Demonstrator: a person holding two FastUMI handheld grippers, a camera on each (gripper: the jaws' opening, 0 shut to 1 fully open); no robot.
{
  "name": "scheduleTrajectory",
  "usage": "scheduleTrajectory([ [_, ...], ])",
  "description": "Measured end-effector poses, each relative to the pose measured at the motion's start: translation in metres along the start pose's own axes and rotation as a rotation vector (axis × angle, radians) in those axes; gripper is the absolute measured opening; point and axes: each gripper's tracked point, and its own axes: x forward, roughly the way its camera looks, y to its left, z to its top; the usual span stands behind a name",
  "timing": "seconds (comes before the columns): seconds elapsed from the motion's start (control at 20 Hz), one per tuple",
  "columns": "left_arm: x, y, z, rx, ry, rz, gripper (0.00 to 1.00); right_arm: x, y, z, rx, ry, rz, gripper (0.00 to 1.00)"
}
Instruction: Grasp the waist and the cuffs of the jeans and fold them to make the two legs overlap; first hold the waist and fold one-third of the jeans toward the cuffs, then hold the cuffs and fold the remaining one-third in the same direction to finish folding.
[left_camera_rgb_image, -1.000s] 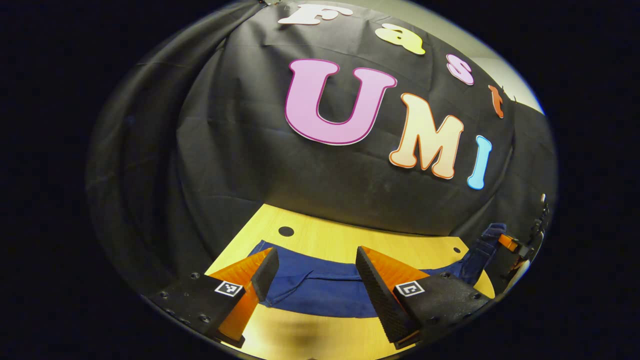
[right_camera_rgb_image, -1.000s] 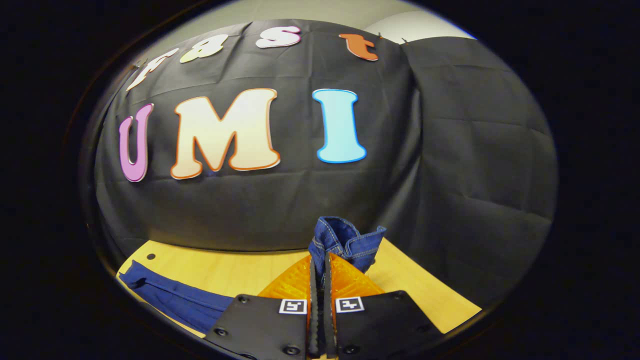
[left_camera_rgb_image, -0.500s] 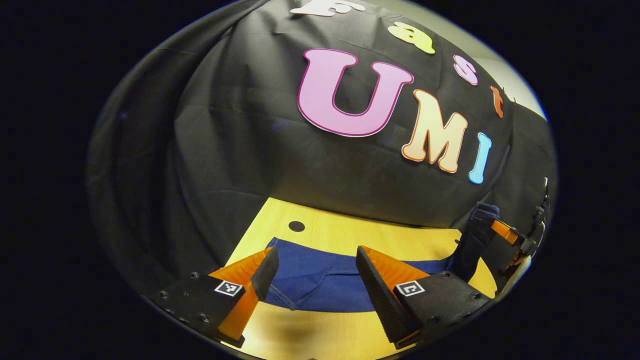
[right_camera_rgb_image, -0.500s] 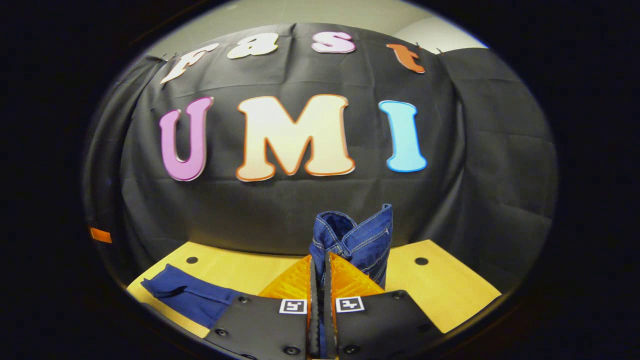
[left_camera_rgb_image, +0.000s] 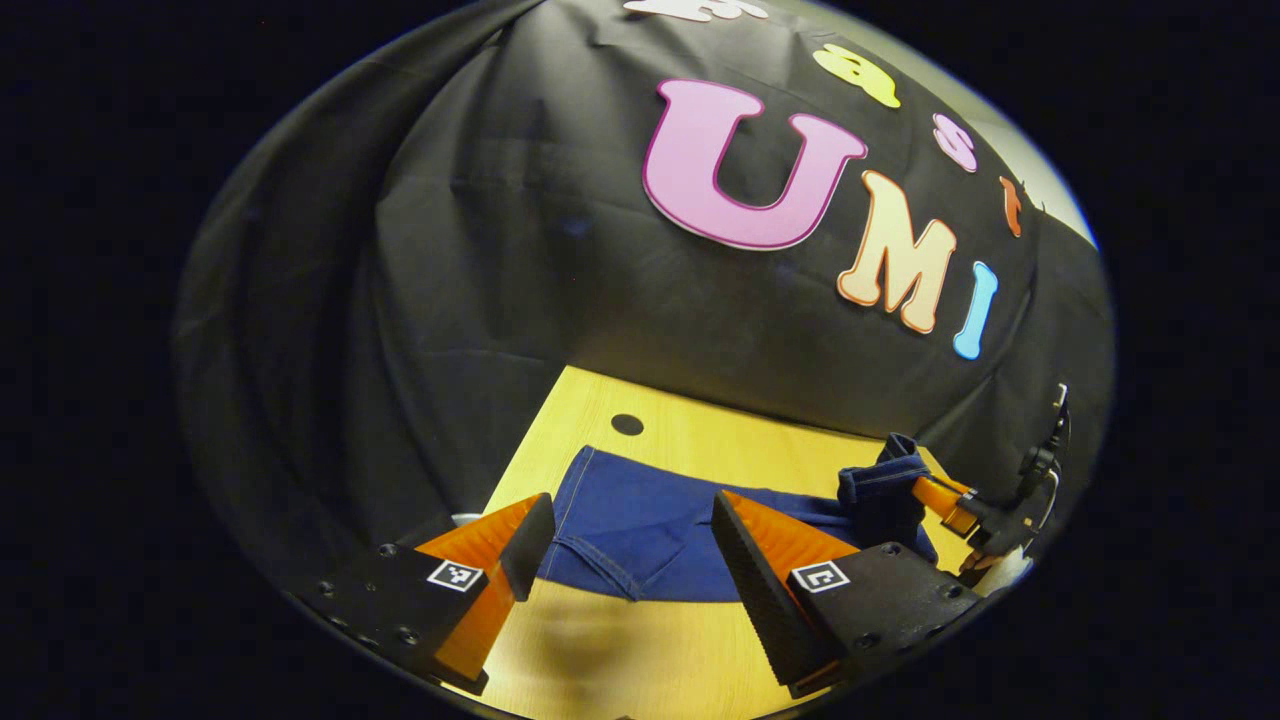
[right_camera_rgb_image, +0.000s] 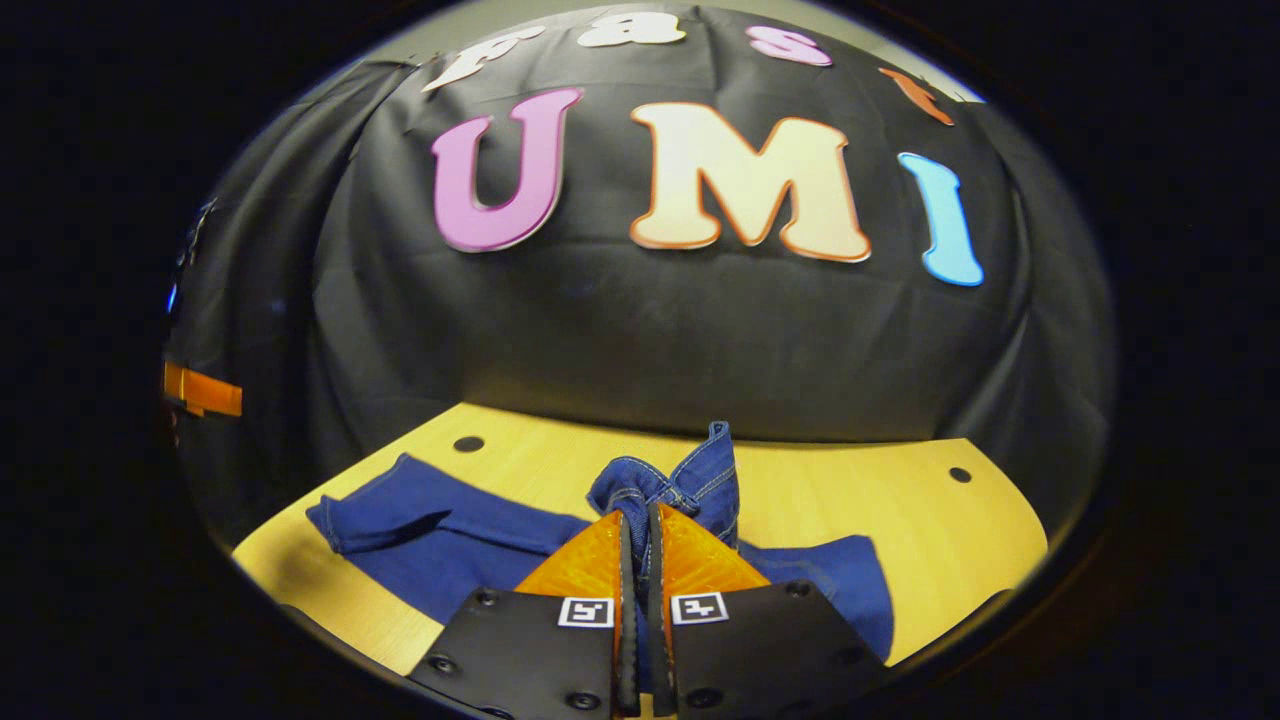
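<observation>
Right gripper (right_camera_rgb_image: 637, 535) clenched on a bunched jeans (right_camera_rgb_image: 480, 540) edge, lifted off the table (right_camera_rgb_image: 900, 520). Left gripper (left_camera_rgb_image: 630, 540) wide open, holding nothing, low above the jeans lying flat at 12 o'clock of it.

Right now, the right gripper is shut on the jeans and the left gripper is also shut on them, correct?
Not quite. The left gripper has its fingers open over the jeans, as the left gripper view shows. The right gripper is indeed shut on them.
</observation>
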Motion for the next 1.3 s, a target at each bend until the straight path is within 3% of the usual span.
scheduleTrajectory([
  [0.15,0.005,0.014,-0.015,-0.007,0.030,0.019,0.96,-0.001,0.000,-0.002,-0.076,0.040,0.023,0.07],
  [0.25,0.010,0.023,-0.025,-0.020,0.052,0.027,0.96,-0.006,0.011,-0.009,-0.094,0.104,0.102,0.08],
  [0.35,0.019,0.031,-0.035,-0.029,0.082,0.037,0.96,-0.009,0.019,-0.010,-0.087,0.124,0.185,0.34],
  [0.5,0.035,0.045,-0.057,-0.024,0.138,0.051,0.96,-0.020,0.029,-0.007,-0.128,0.098,0.196,0.98],
  [0.7,0.062,0.053,-0.072,-0.028,0.175,0.044,0.96,-0.047,-0.004,-0.016,-0.092,0.148,0.134,1.00],
  [0.95,0.101,0.060,-0.094,-0.011,0.236,0.034,0.96,-0.081,-0.083,-0.018,-0.019,0.196,-0.053,0.99],
  [1.1,0.120,0.062,-0.105,0.005,0.270,0.046,0.96,-0.101,-0.118,-0.007,0.014,0.177,-0.138,0.99],
  [1.3,0.135,0.065,-0.120,0.040,0.314,0.062,0.96,-0.115,-0.143,0.001,0.019,0.162,-0.195,0.99],
])
